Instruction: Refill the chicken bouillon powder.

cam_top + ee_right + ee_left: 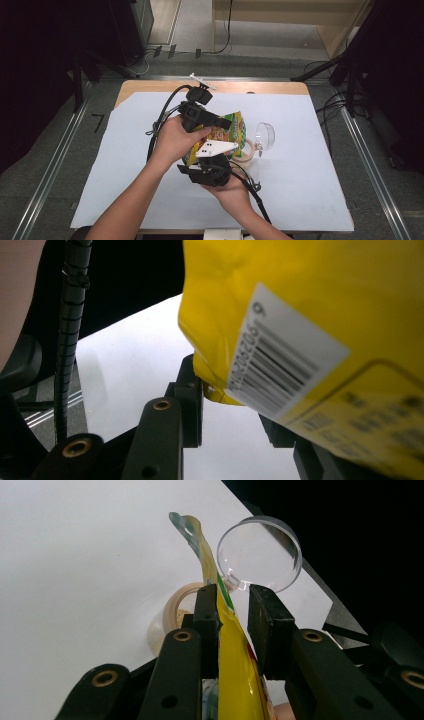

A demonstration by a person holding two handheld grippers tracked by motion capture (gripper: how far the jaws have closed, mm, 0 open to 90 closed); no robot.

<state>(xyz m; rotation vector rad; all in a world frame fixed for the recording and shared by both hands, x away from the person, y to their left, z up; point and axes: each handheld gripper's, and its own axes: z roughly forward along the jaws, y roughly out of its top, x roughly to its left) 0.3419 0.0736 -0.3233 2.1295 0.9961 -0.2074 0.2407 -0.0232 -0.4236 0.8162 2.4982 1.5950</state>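
One snack bag (pixel 231 131), two hand-held grippers, one tape roll (pixel 246 152), one clear lid (pixel 265 135)

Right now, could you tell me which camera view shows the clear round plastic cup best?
The left gripper view: the clear round plastic cup shows large, its whole rim visible, just beyond the jaws and the yellow snack bag. The high view shows the cup small, on the white sheet beside the bag. In the right gripper view the bag is in front.
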